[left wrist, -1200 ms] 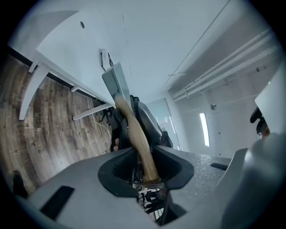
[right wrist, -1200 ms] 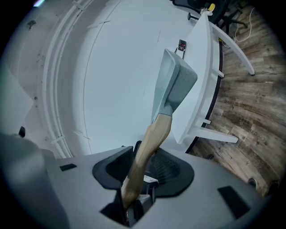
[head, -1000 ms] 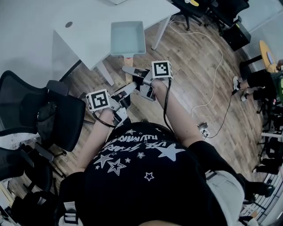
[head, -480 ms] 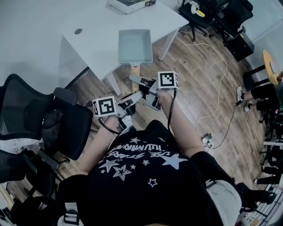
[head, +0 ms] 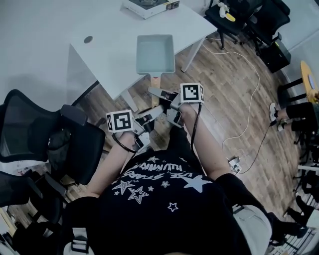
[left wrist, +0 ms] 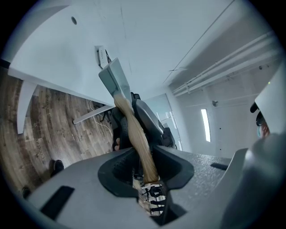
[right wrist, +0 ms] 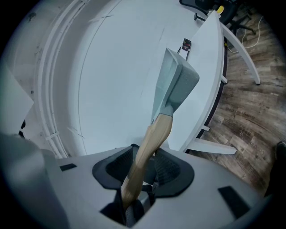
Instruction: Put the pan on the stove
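Wooden floor [head: 224,84] filled the right side and the lower part of the head view, and a white table [head: 99,45] took the upper left. At the top edge of the frame, on that table, lay a flat white appliance [head: 149,6]; I judged it to be the stove, but it was cut off by the frame and too small to be sure.

The pan [head: 155,54], square and grey-blue, was at the upper middle of the head view, over the near edge of the table. Whether it touched the table top could not be told. Its wooden handle [left wrist: 134,134] pointed back toward the person.

Both claws were clamped on this handle. The left gripper [left wrist: 145,174] had its jaws pressed on the end of the handle, and the right gripper [right wrist: 143,172] held the same handle between its pads, with the pan body above and ahead of the jaws in both gripper views.

The step in hand appeared to be the carrying of the pan toward the stove. The next move would call for bringing the pan further up the frame, keeping it level with both grips firm, and lowering it flat on the appliance before any release.
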